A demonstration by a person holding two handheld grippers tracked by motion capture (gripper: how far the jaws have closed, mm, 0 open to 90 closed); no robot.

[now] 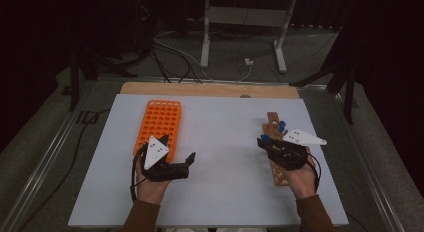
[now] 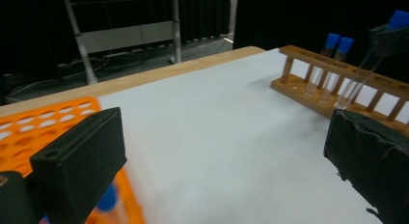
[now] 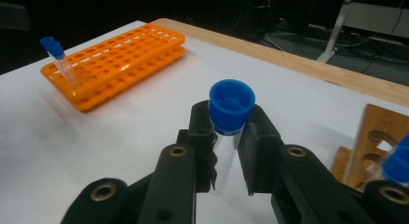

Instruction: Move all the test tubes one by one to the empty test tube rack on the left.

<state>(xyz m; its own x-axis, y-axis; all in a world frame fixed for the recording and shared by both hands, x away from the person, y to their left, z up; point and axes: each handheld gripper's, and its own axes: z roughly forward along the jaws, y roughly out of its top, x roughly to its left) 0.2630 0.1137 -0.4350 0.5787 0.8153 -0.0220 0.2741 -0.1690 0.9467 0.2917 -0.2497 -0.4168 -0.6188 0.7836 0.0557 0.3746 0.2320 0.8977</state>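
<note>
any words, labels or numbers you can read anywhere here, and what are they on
None can be read.
Orange rack: no print that shows.
Wooden rack: bare wood, no marks.
Blue-capped tube in the right gripper: no label visible.
Grey plates on the grippers: plain but for small dots.

White table top (image 1: 225, 192), wooden board edge (image 1: 200, 88), metal stand (image 1: 240, 17), floor cables (image 1: 175, 54)
</note>
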